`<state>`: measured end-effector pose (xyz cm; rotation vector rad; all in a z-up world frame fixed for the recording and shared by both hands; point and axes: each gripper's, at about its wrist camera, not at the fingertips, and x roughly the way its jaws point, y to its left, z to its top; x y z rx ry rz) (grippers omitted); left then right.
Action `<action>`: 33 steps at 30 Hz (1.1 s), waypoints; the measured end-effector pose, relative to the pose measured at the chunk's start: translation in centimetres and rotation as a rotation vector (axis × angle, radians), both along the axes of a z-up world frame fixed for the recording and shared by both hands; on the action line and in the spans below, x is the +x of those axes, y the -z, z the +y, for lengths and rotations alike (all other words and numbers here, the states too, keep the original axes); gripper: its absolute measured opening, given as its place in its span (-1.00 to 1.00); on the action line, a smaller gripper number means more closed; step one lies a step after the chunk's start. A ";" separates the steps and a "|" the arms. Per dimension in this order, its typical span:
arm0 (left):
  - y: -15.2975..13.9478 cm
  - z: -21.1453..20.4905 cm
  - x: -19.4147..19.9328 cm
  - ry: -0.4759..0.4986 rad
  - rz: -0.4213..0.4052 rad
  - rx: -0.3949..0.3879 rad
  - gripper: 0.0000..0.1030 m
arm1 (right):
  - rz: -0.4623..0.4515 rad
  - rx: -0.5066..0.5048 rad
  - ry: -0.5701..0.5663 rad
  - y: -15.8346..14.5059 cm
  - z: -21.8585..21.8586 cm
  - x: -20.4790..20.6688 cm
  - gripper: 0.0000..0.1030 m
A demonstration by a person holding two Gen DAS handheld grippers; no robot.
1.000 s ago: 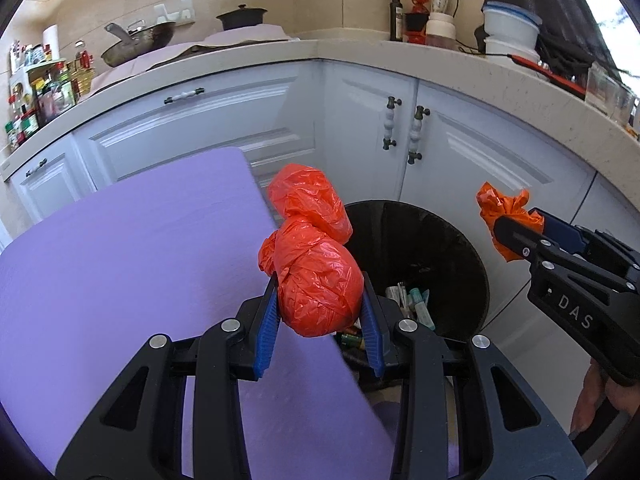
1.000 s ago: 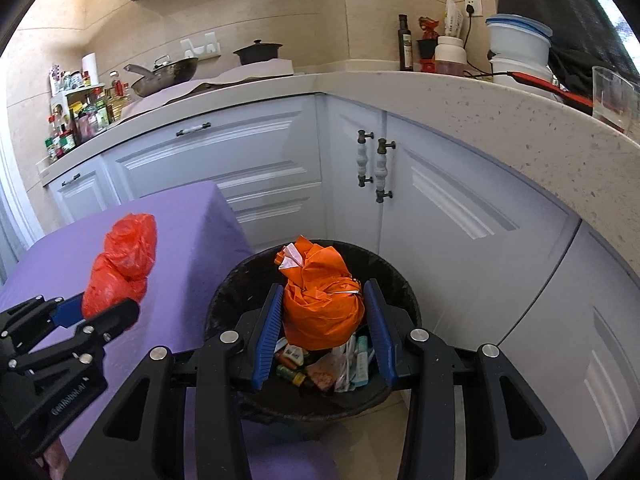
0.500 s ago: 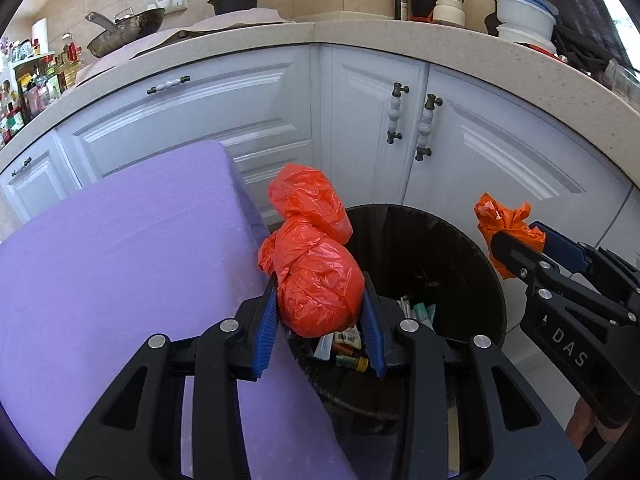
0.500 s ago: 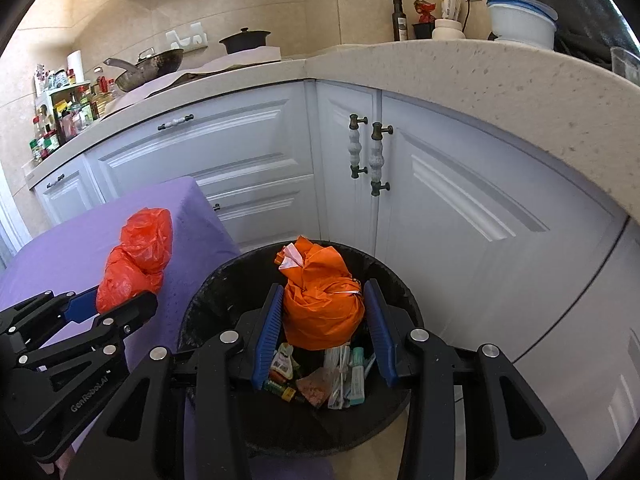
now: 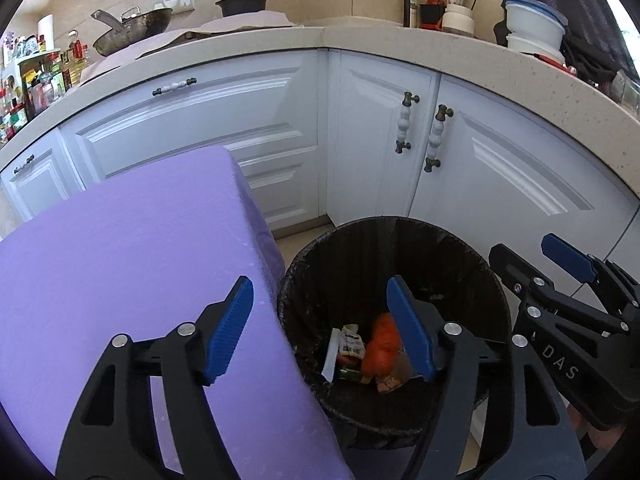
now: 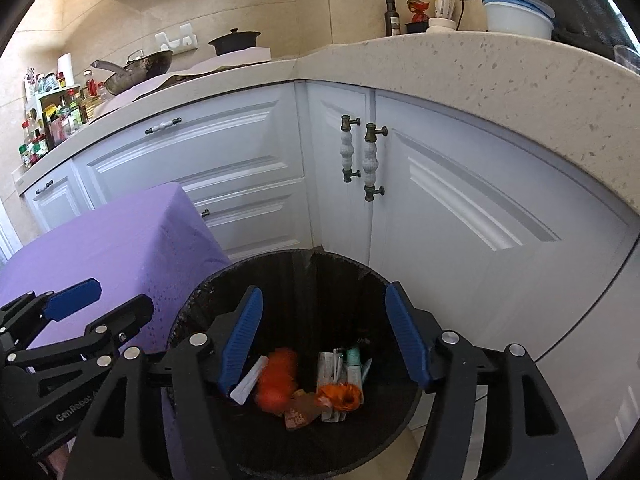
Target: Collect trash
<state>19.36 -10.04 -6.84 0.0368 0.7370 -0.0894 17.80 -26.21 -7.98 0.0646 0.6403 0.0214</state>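
Observation:
A round black-lined trash bin (image 5: 472, 280) (image 6: 192, 312) stands on the floor by the white cabinets. Two tied bags lie blurred inside it among packaging: a red bag (image 6: 276, 380) (image 5: 380, 348) and a smaller orange bag (image 6: 340, 394). My left gripper (image 5: 320, 328) is open and empty, over the bin's left rim beside the purple table. My right gripper (image 6: 324, 336) is open and empty above the bin's middle. Each gripper also shows in the other's view: the right one (image 5: 536, 264), the left one (image 6: 100, 304).
A purple-covered table (image 5: 120, 280) (image 6: 112, 240) touches the bin's left side. White corner cabinets (image 5: 400, 140) with knobbed handles stand behind the bin under a speckled counter (image 6: 480, 68) carrying a wok, pot, bottles and bowls.
Both grippers opened and let go of their bags. The red and orange bags dropped into the bin. Both grippers moved lower and closer to the bin.

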 end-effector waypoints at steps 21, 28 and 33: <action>-4.4 1.8 -7.2 -0.002 -0.128 -0.009 0.70 | -0.067 -0.033 0.054 -3.6 -0.3 -6.2 0.39; -5.2 2.4 -9.3 -0.010 -0.159 -0.009 0.76 | -0.086 -0.047 0.055 -4.5 0.2 -8.3 0.40; -5.6 2.9 -10.2 -0.020 -0.173 -0.011 0.76 | -0.099 -0.050 0.060 -5.0 0.5 -9.3 0.42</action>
